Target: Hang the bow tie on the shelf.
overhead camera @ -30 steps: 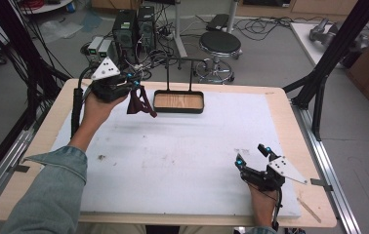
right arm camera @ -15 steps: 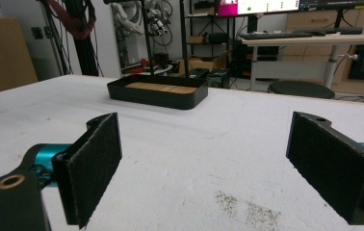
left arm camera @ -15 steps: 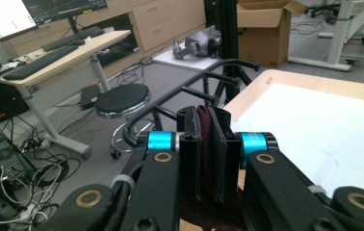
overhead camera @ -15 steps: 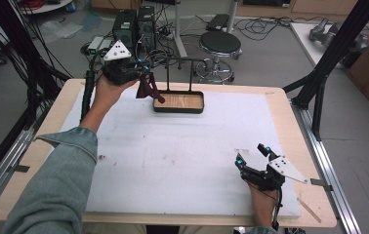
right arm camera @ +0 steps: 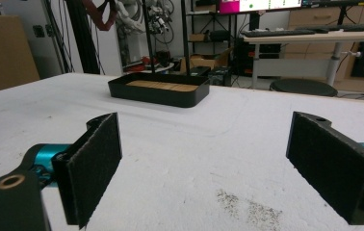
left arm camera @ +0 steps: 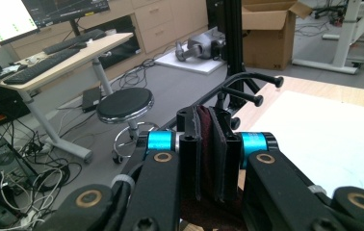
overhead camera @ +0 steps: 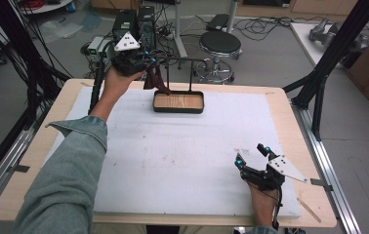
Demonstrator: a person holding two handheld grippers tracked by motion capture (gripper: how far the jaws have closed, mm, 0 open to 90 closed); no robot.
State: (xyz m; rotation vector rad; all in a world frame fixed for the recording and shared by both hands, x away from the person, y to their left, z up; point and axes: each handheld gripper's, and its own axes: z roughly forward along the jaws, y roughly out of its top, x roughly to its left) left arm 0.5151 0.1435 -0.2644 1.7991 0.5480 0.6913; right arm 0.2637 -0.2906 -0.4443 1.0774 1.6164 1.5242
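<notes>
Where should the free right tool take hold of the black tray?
Best guess: pinch the tray's near long wall from above, one jaw inside, one outside. The wall is thin and upright; the posts stand along the far side. The right tool is open, resting on the mat, so it could come straight forward.

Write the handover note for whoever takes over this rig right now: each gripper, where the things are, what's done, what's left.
Left gripper: shut on a dark reddish-brown strap, held up at the far left end of the rack's top bar, the strap hanging down toward the tray.
Right gripper: open, holding nothing, resting on the white mat at the near right.
Rack: black stand with peg-tipped arms, rising from a black tray with a wooden floor at the far middle of the mat.
Done: strap picked up and brought to the rack.
Left: probably hang it over a peg, then open the left jaws and pull back.
</notes>
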